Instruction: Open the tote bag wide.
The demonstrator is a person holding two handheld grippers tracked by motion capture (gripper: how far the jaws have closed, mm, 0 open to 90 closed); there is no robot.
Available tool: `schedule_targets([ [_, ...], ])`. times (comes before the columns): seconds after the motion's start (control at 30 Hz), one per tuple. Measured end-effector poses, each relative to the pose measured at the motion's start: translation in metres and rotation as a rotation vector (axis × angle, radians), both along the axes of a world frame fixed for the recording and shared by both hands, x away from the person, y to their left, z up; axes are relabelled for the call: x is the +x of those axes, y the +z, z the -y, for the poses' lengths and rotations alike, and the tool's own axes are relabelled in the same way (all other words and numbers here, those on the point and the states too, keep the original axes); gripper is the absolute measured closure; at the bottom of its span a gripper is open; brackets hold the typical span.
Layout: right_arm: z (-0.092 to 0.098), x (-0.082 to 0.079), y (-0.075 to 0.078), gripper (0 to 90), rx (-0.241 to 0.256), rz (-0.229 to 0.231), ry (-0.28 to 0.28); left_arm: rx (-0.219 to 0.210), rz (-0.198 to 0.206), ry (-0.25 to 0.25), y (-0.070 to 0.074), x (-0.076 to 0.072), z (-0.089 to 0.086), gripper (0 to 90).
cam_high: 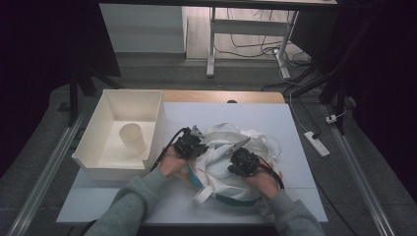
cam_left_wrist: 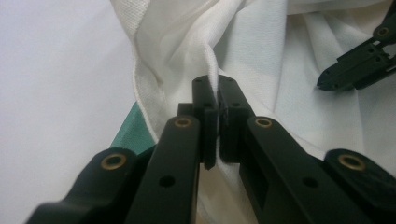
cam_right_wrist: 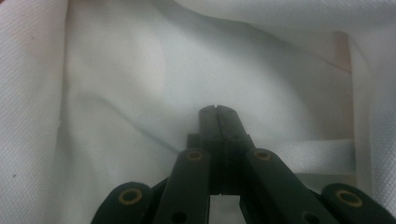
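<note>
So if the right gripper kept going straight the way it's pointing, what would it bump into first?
Most likely the white cloth bag. In the right gripper view, the right gripper has its jaws closed and points straight at the bag's fabric, with nothing in between. How near it is, or whether it already touches, is hard to tell.

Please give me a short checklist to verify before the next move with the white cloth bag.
1. Left gripper pinches a fold of the white cloth bag: ok.
2. Right gripper jaws closed: ok; cloth between them: cannot tell.
3. The two grippers stay apart, not touching: ok.
4. Bag lies fully on the table: ok.
5. White bin with the cup stands beside the bag, not under it: ok.
</note>
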State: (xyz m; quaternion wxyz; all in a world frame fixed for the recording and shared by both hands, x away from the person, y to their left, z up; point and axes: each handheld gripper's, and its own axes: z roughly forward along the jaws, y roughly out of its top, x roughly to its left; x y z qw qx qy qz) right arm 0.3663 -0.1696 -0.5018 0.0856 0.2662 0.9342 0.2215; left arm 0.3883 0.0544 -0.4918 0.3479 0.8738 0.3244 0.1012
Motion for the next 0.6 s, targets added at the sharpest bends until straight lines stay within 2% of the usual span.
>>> schedule_targets([
  [0.27, 0.0045, -0.009, 0.0038, 90.0, 0.027, -0.016, 0.022, 0.005, -0.001, -0.004, -0.0009, 0.0011, 0.0, 86.5],
  [0.6, 0.0042, -0.0073, -0.003, 90.0, 0.041, -0.008, 0.02, 0.004, -0.006, -0.001, -0.0029, 0.0018, 0.0012, 86.5],
])
